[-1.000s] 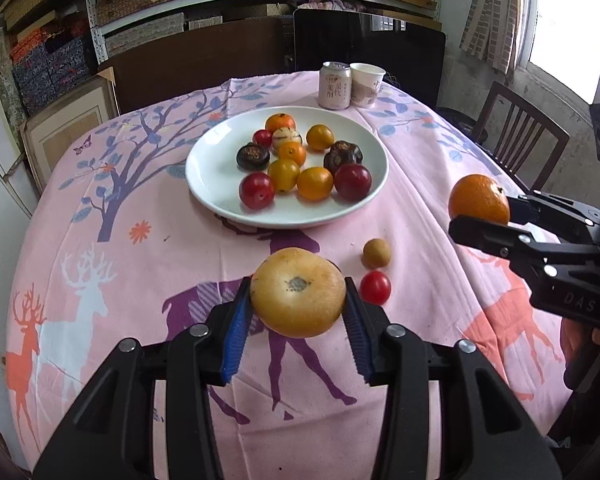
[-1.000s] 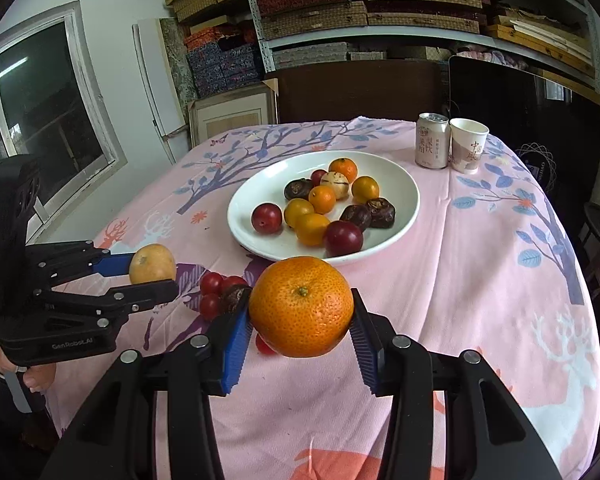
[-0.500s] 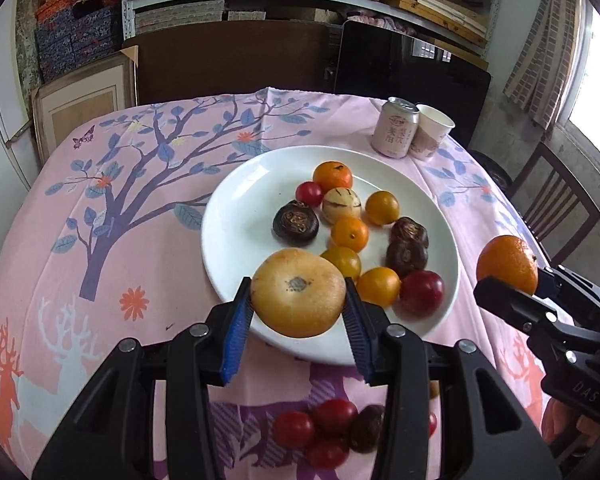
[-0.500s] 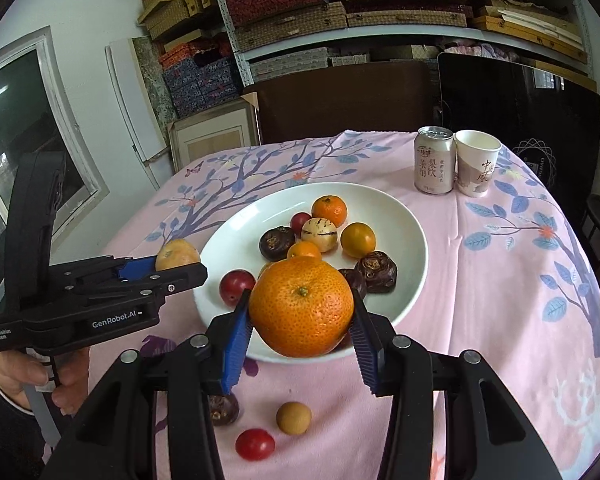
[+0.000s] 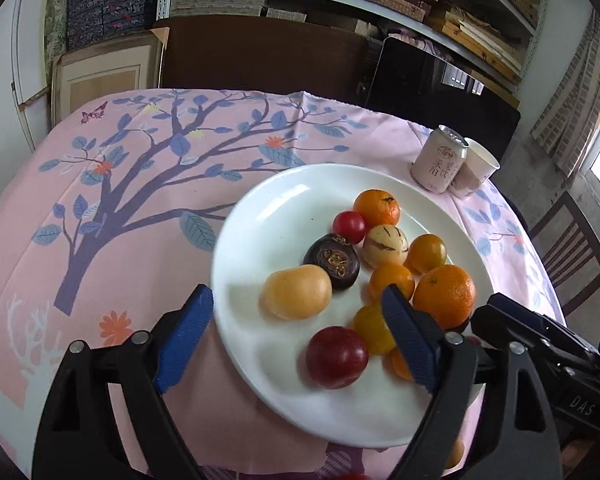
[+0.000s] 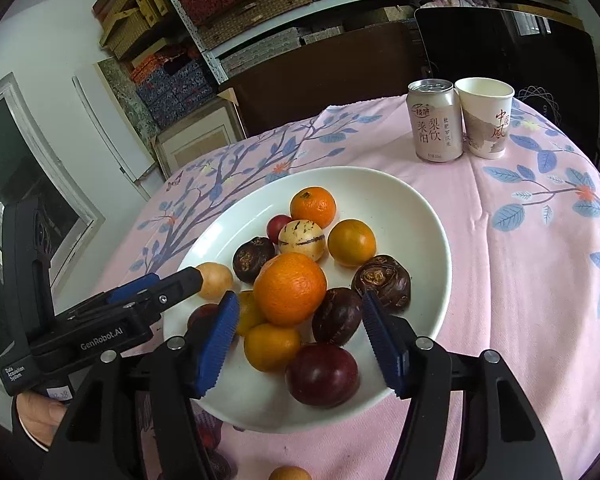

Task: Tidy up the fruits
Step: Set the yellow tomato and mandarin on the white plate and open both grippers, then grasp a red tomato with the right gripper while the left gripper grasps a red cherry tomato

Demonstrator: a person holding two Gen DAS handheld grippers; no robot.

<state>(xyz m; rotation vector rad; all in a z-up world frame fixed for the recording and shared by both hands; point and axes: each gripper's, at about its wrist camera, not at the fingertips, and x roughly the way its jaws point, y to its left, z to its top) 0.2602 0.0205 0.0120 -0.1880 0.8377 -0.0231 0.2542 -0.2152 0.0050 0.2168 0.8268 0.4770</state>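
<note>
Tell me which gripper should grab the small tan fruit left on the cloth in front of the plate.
Right, probably. The right gripper has open jaws, and the tan fruit lies on the cloth nearly centred below them. The left gripper, also open, sits off to the side.

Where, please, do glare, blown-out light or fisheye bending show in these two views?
Left wrist view: soft highlights on the white plate, a blown-out window at the right edge, strongly curved shelves. Right wrist view: even light, no hard glare, dark vignetted corners, bowed shelves; the can reads sharp.
</note>
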